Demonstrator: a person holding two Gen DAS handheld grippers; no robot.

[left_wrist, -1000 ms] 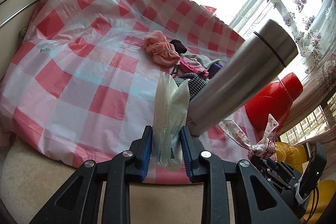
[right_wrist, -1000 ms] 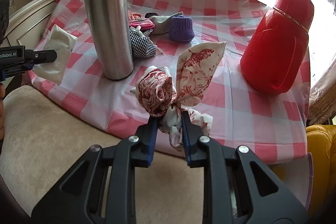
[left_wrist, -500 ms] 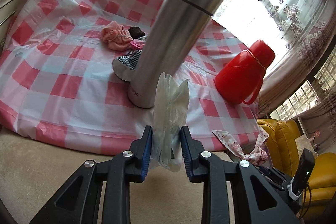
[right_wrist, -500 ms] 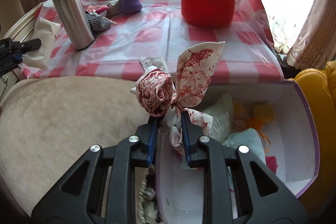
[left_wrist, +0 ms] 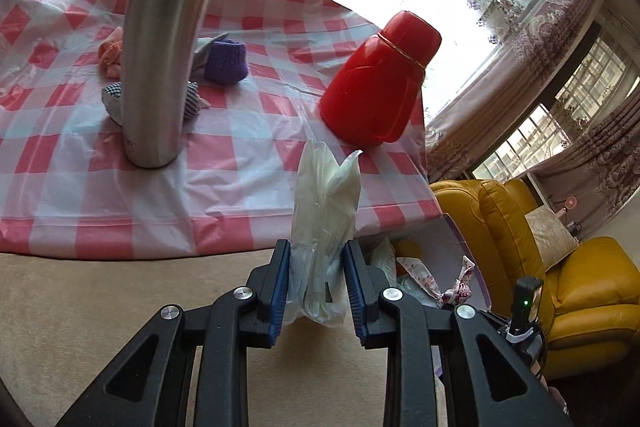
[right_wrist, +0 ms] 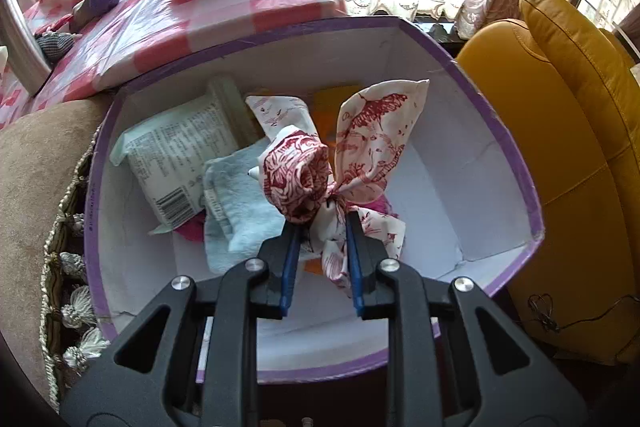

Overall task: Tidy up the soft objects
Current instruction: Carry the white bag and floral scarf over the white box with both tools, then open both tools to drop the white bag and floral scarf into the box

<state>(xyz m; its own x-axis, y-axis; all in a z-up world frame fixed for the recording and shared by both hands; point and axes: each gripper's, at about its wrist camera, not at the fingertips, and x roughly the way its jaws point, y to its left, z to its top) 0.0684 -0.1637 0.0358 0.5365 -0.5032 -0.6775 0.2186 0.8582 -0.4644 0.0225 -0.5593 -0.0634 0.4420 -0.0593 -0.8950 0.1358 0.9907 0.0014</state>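
My left gripper [left_wrist: 316, 291] is shut on a white plastic packet [left_wrist: 326, 203], held above the beige seat in front of the checked table. My right gripper [right_wrist: 322, 259] is shut on a red-and-white patterned cloth bow [right_wrist: 340, 155] and holds it over the open purple-rimmed white box [right_wrist: 516, 163]. The bow and the right gripper also show in the left wrist view [left_wrist: 436, 283] at the box. In the box lie a white printed packet [right_wrist: 176, 159], a pale blue towel [right_wrist: 244, 207] and other soft items. On the table lie a purple knit piece [left_wrist: 226, 61], a checked cloth [left_wrist: 114, 101] and a pink cloth [left_wrist: 112, 53].
A tall steel flask [left_wrist: 164, 39] and a red jug [left_wrist: 380, 83] stand on the red-and-white checked tablecloth [left_wrist: 240, 163]. A yellow leather armchair [right_wrist: 576, 155] stands right of the box. A beige cushion with tassels [right_wrist: 36, 187] lies left of it.
My right gripper has moved with the bow from the table edge to above the open box. My left gripper has swung right with the packet, toward the table's right end and the box.
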